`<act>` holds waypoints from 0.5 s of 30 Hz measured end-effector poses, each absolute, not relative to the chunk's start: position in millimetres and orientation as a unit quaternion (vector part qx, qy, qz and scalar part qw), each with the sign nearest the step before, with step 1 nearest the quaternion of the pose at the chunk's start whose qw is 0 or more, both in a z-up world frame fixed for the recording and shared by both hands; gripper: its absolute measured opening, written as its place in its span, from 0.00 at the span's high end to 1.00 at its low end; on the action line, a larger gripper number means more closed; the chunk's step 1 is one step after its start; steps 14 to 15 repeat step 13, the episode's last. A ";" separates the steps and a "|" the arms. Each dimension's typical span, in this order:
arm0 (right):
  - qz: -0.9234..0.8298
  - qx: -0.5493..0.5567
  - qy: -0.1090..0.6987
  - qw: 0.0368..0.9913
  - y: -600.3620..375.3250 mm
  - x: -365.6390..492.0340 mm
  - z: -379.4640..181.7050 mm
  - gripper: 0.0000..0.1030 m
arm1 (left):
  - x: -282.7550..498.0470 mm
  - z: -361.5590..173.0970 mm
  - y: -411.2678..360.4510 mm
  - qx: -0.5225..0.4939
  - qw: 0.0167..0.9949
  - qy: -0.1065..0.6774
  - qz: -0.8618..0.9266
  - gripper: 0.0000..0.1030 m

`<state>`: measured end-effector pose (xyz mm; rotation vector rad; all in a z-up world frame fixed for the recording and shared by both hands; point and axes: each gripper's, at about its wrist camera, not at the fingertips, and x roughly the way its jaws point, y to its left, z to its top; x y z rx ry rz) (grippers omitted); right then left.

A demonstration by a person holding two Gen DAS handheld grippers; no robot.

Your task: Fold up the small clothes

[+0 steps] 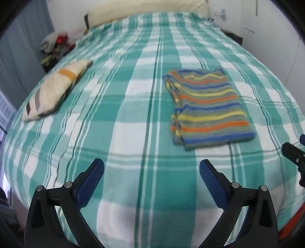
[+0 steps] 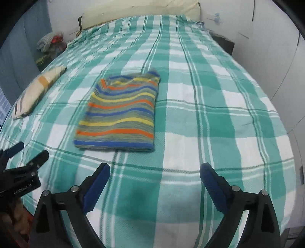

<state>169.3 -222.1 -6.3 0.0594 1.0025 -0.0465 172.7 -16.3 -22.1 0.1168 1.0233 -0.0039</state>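
A small striped garment [image 1: 209, 108] in grey, blue, yellow and orange lies folded into a neat rectangle on the green and white checked bedspread [image 1: 122, 106]. The right wrist view shows the same garment [image 2: 120, 114] left of centre. My left gripper [image 1: 151, 166] hangs open above the bed's near part, short of the garment, with nothing between its blue pads. My right gripper [image 2: 154, 169] is open too, empty, to the near right of the garment. The left gripper [image 2: 28, 152] also shows at the lower left of the right wrist view.
A cream cushion [image 1: 55, 91] with orange and grey patches lies at the bed's left edge. A long pale pillow [image 1: 144, 9] runs along the headboard. A heap of clothes [image 1: 55, 45] sits beside the bed at the far left. A dark bedside unit [image 2: 223, 43] stands at the right wall.
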 end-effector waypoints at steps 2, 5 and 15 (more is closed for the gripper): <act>-0.026 0.035 0.472 0.880 -218.3 159.8 7.6 0.08 | 177.8 -19.8 -15.9 0.037 0.862 0.506 0.002 0.03; -0.034 0.037 0.473 0.880 -215.1 155.2 15.8 0.08 | 175.8 -12.2 -17.6 0.028 0.864 0.502 0.014 0.03; -0.050 0.037 0.457 0.887 -216.9 147.8 27.5 0.08 | 165.5 15.8 -30.8 0.056 0.887 0.457 0.016 0.03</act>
